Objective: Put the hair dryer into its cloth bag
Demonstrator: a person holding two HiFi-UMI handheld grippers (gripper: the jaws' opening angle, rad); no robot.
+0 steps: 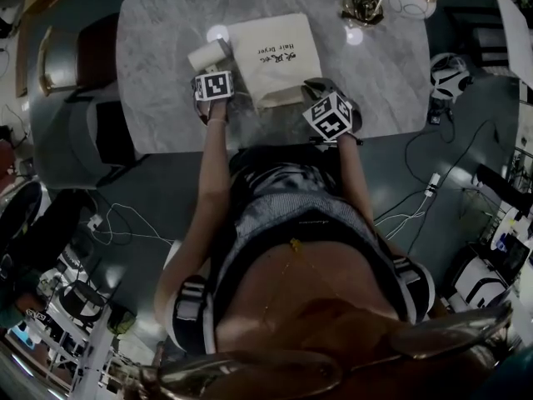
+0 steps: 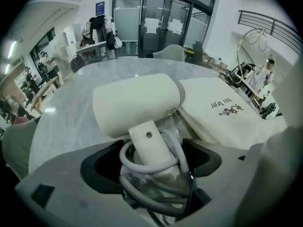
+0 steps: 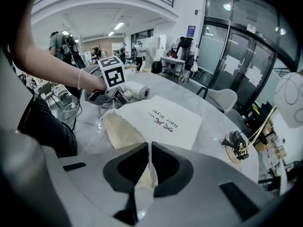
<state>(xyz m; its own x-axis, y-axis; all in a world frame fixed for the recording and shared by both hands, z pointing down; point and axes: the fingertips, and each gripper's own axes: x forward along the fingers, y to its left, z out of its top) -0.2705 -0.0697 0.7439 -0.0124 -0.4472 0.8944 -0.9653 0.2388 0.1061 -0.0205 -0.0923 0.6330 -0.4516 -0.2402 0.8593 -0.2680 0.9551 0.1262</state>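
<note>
Hair dryer (image 2: 137, 103), cream-white plastic with a grey cord wound round its handle, is clamped in our left gripper (image 2: 151, 171) just beside the beige cloth bag (image 3: 163, 122). Our right gripper (image 3: 147, 174) pinches the bag's mouth hem, so we judge the insertion not yet begun.

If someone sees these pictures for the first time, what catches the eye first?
The cream hair dryer, its cord wound round the handle, is clamped in the left gripper beside the cloth bag. The right gripper pinches that bag's open edge over the marble table.
</note>
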